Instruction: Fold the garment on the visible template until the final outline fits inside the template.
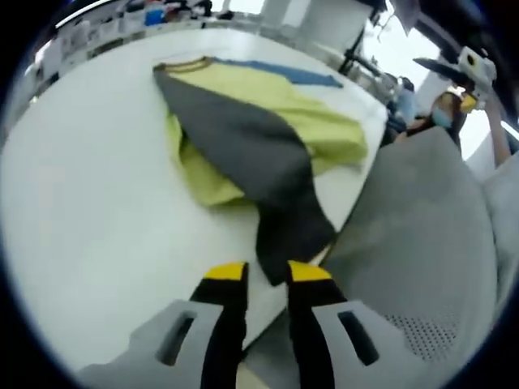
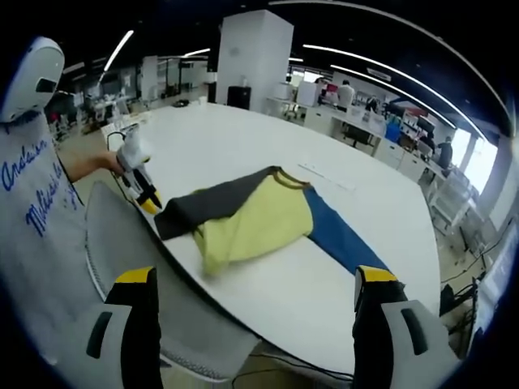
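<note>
Right gripper view looks across a large white table (image 2: 243, 138) in an open workshop hall with long ceiling lights, a white pillar (image 2: 254, 57) at upper centre and cluttered benches (image 2: 365, 126) along the upper right. The shirt (image 2: 251, 215) lies at mid-frame near the table's near edge, a yellow body with a dark grey sleeve stretched left and a blue sleeve (image 2: 340, 239) running lower right. At left a person in a grey printed top (image 2: 32, 211) holds the left gripper (image 2: 150, 203) at the tip of the grey sleeve. The right gripper (image 2: 255, 279) has its jaws spread wide with nothing between them.

Left gripper view looks along the same shirt (image 1: 251, 130) from the other end; the grey sleeve (image 1: 268, 170) runs down the centre to the left gripper (image 1: 267, 272), whose yellow-tipped jaws pinch the cuff. A grey mesh chair back (image 1: 422, 243) fills the lower right, and the white table (image 1: 89, 203) spreads across the left.
</note>
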`<state>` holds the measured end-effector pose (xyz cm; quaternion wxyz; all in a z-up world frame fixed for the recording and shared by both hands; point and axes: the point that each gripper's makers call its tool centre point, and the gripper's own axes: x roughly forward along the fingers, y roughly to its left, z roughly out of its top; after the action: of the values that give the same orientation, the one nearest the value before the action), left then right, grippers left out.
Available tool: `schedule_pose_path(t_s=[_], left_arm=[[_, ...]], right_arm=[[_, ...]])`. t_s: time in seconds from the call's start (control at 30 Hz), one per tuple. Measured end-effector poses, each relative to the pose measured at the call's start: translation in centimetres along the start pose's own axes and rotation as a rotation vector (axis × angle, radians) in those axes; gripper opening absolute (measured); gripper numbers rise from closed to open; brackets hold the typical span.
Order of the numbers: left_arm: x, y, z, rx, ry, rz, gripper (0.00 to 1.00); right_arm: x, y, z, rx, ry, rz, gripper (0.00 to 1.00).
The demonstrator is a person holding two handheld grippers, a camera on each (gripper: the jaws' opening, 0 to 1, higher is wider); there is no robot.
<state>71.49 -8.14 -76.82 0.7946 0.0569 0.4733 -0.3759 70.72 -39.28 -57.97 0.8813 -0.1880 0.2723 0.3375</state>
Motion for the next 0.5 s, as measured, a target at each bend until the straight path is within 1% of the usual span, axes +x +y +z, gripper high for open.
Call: schedule_pose_path(t_s=[0.1, 0.23, 0.37, 0.43, 0.5], left_arm=[[0.18, 0.04, -0.20, 0.003, 0.013, 0.001, 0.14], [0.32, 0.26, -0.63, 0.010, 0.035, 0.019, 0.20], [0.32, 0.24, -0.47, 0.001, 0.021, 0.014, 0.13], [0.50, 0.53, -0.59, -0.004, 0.029, 0.037, 0.09], [0.58, 0.63, -0.67, 0.003, 0.031, 0.040, 0.07]], right_arm=[[-0.01, -0.04, 0.00, 0.001, -0.001, -0.001, 1.00], [-0.04, -0.16, -0.06, 0.002, 0.001, -0.004, 1.00], [0.00, -0.12, -0.20, 0.003, 0.007, -0.001, 1.00], [0.03, -0.09, -0.21, 0.004, 0.008, -0.001, 1.00], [0.03, -0.08, -0.21, 0.007, 0.007, -0.001, 1.00]])
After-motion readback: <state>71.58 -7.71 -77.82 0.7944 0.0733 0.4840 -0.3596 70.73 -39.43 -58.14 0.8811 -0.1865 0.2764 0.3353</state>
